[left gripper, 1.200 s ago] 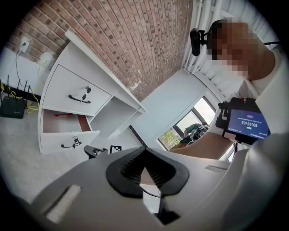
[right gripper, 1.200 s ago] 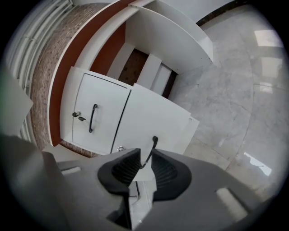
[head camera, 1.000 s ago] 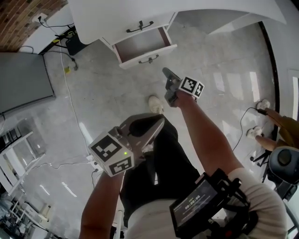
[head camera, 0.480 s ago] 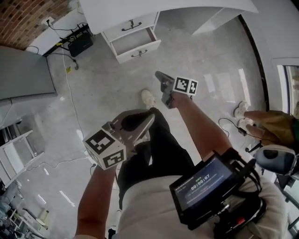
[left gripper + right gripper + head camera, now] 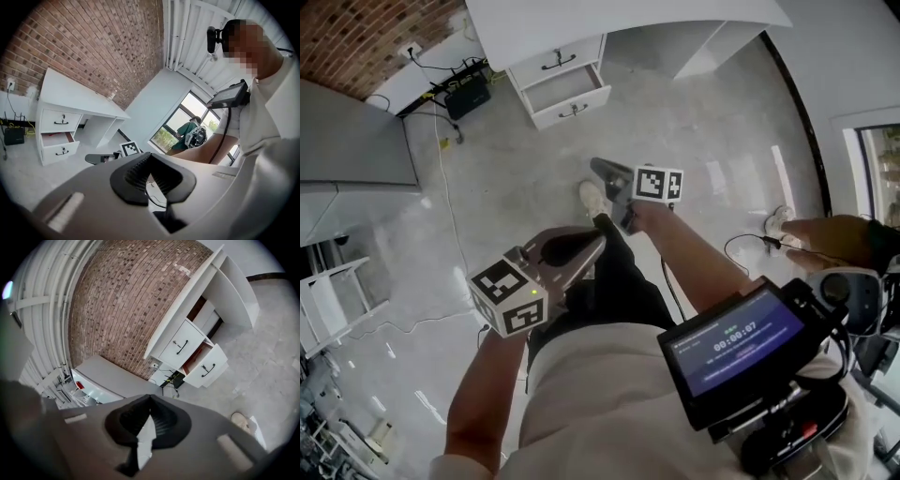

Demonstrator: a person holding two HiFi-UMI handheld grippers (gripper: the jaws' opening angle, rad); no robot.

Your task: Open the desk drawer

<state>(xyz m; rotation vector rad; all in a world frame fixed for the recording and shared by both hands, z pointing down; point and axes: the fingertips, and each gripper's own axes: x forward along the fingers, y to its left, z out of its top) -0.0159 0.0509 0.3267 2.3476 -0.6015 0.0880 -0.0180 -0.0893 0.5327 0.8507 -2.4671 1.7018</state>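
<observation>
On the grey floor [image 5: 694, 103] well back from the white table [image 5: 581, 23], a person holds the left tongs [image 5: 581, 251] and the right tongs [image 5: 609, 178] out in front, each pair closed tip to tip with nothing between them. The table's lower drawer [image 5: 567, 94] stands pulled out beneath the shut upper drawer [image 5: 555, 61], near the brick wall [image 5: 356, 37] and well apart from both tongs.
</observation>
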